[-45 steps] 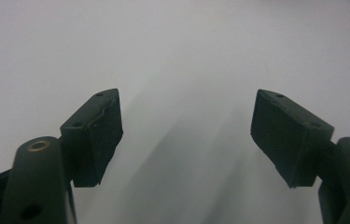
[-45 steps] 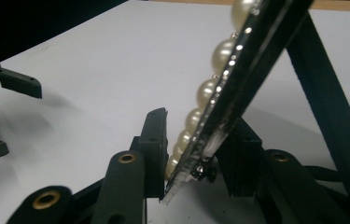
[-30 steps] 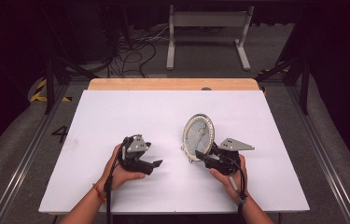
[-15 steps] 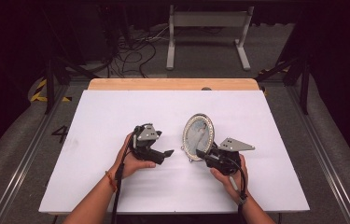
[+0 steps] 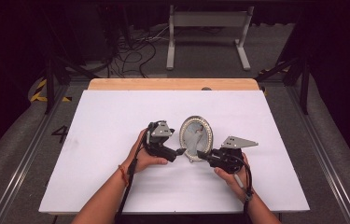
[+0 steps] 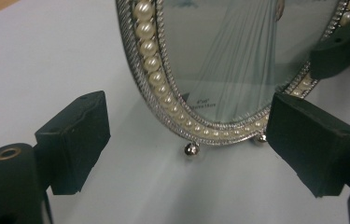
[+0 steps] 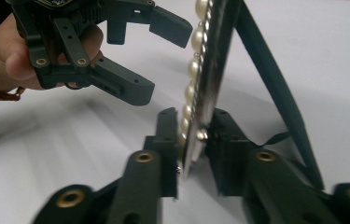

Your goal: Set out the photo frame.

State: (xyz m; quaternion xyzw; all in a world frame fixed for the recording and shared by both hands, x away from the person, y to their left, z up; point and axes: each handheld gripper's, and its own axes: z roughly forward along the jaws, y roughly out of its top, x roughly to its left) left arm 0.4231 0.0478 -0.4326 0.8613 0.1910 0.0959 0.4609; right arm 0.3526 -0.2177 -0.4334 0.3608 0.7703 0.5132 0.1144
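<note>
Bringing the left gripper [image 5: 178, 151] in from the left, the person has its jaws spread wide, and they have just been opening further, with nothing pressed between them; in the left gripper view the pearl-edged lower rim of the picture frame [image 6: 228, 70] sits in the gap, apart from both pads. The frame stands upright on the white table [image 5: 116, 116], near the middle, propped by the dark strut [image 7: 275, 88] behind it. On the right, the right gripper [image 5: 201, 154] pinches the frame's lower edge, one pad on the front and one on the back, steadying it. To do this step well, I judge the left jaws should slide squarely over the rim before closing, staying clear of the small ball feet [image 6: 191, 149], while the right grip holds the frame vertical.
</note>
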